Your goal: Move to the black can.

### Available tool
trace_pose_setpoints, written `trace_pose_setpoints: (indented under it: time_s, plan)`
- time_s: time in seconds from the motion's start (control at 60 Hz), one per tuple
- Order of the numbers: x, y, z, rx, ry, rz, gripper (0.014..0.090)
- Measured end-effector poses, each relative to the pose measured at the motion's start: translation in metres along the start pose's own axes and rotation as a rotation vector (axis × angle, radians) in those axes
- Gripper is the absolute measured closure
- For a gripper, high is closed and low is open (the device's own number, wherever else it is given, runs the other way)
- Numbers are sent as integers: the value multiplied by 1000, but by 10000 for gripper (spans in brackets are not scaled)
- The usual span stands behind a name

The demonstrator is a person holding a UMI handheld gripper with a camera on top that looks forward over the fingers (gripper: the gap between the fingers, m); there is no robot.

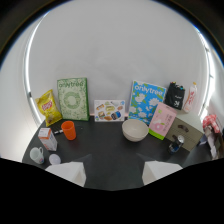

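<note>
A small dark can (175, 144) stands on the black table (107, 150), beyond my right finger and off to its right, just in front of a brown cardboard box (185, 132). My gripper (114, 173) is open, its two white fingertips (68, 173) wide apart with nothing between them. The can is well ahead of the fingers and not touching them. Its label is too small to read.
A white bowl (134, 130) sits ahead in the middle. An orange cup (69, 130), a small carton (47, 138) and a white mug (36, 154) stand to the left. Along the white wall are a yellow bag (48, 106), green box (73, 98), blue box (146, 101), pink packet (162, 120) and black bag (175, 95).
</note>
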Motion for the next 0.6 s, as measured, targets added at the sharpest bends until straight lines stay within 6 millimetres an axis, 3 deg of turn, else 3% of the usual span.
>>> trace_pose_setpoints:
  time_s: [0.15, 0.283, 0.417, 0.6]
  plan:
    - [8, 15, -15, -15, -1, 3, 195]
    - [35, 42, -22, -47, 20, 10, 195]
    - [83, 67, -26, -85, 63, 14, 196]
    - [176, 86, -13, -90, 110, 20, 188]
